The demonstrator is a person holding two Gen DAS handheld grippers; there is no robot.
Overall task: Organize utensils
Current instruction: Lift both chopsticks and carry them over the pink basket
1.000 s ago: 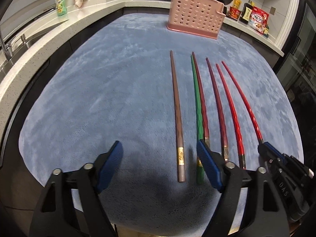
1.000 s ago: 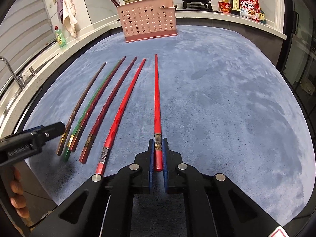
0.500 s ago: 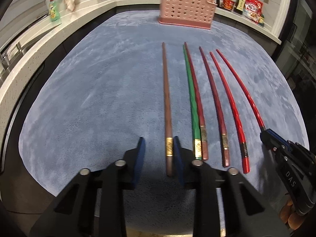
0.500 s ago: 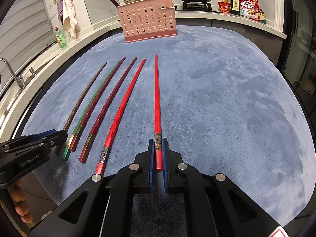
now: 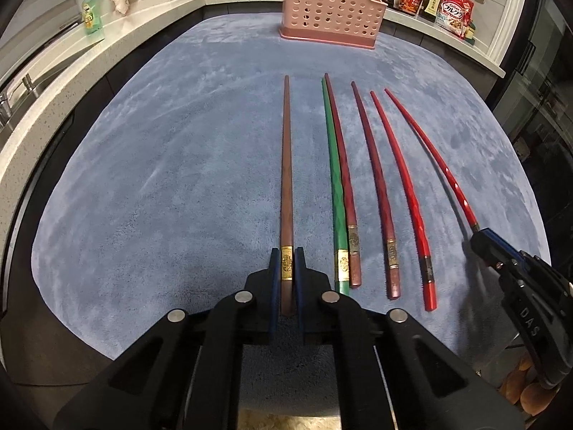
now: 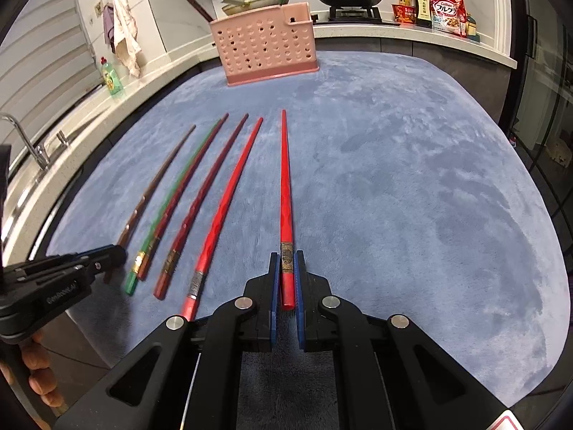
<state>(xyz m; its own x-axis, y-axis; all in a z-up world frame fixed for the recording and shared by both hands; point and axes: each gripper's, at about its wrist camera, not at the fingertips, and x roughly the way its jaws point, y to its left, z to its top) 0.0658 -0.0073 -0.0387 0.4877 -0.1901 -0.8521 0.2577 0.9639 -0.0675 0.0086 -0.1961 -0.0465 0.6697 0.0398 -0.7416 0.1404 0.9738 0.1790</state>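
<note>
Now the left tool [image 5: 286,268] is clamped on the brown chopstick [image 5: 286,165] near its gold band, and the right tool [image 6: 286,268] grips the bright red chopstick [image 6: 285,186]. Between them, 4 more chopsticks [image 5: 372,186] lie on the blue-covered bench [image 5: 161,179], the pink holder [image 5: 331,18] well beyond.

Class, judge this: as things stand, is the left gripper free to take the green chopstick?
Probably not: the left gripper is shut on the brown chopstick, so it would have to release that before taking the green chopstick beside it.
</note>
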